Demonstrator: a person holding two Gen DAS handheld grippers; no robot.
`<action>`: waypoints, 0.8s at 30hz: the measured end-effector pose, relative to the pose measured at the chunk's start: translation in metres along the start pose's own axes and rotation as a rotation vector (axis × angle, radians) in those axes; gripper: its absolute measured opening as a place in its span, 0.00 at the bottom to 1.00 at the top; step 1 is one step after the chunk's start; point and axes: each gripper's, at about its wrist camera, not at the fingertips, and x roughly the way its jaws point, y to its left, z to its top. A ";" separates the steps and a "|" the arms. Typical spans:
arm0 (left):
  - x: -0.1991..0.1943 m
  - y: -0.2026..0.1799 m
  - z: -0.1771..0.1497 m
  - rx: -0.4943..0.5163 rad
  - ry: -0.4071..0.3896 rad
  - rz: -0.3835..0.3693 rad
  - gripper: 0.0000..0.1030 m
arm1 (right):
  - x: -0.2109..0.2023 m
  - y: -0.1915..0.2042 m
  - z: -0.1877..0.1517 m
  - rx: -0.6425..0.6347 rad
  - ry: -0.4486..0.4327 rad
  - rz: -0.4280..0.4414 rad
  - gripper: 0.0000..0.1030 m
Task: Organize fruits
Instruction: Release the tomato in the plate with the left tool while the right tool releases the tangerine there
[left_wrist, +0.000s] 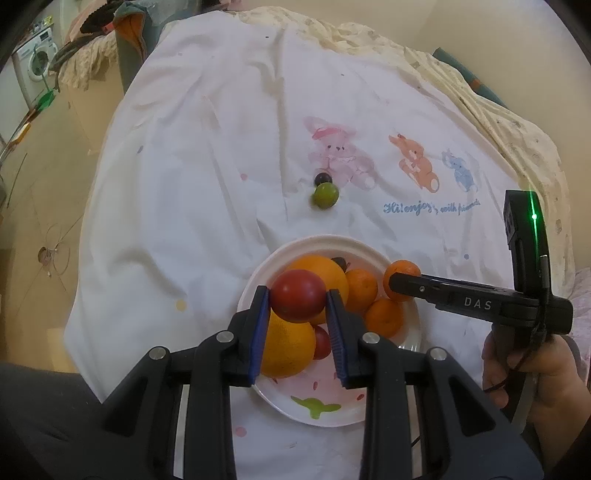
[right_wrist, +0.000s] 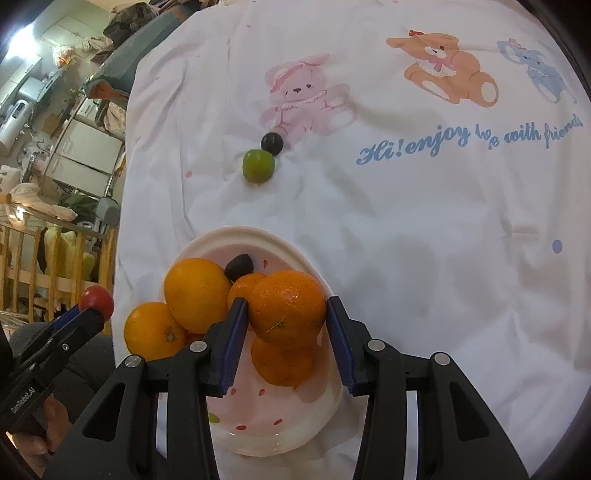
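In the left wrist view, lower centre of the frame, the left gripper (left_wrist: 298, 295) pinches a red tomato (left_wrist: 298, 294) between its blue pads, held over the plate (left_wrist: 376, 406) and apparently touching the large orange (left_wrist: 286, 347) below it; a slack squeeze could let the smooth fruit slide out and knock the pile loose; above it, in mid frame, a green fruit (left_wrist: 325, 196) and a dark fruit (left_wrist: 323, 179) lie touching each other on the white sheet (left_wrist: 184, 221), well apart from the plate, and a nudge of the wrinkled cloth might send them rolling; at right, the right gripper (right_wrist: 286, 314) clamps a mandarin (right_wrist: 286, 308) above the plate's right rim, so releasing there may tip it over the edge onto the sheet; both claws work near each other and could collide.
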 end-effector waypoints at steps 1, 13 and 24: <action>0.001 0.001 0.000 -0.002 0.002 0.000 0.26 | -0.001 0.001 0.000 -0.006 -0.002 0.001 0.46; 0.003 -0.013 -0.006 0.061 0.015 0.022 0.26 | -0.053 -0.003 -0.008 0.018 -0.102 0.053 0.63; 0.038 -0.077 -0.040 0.140 0.111 0.024 0.26 | -0.097 -0.048 -0.036 0.167 -0.203 0.078 0.70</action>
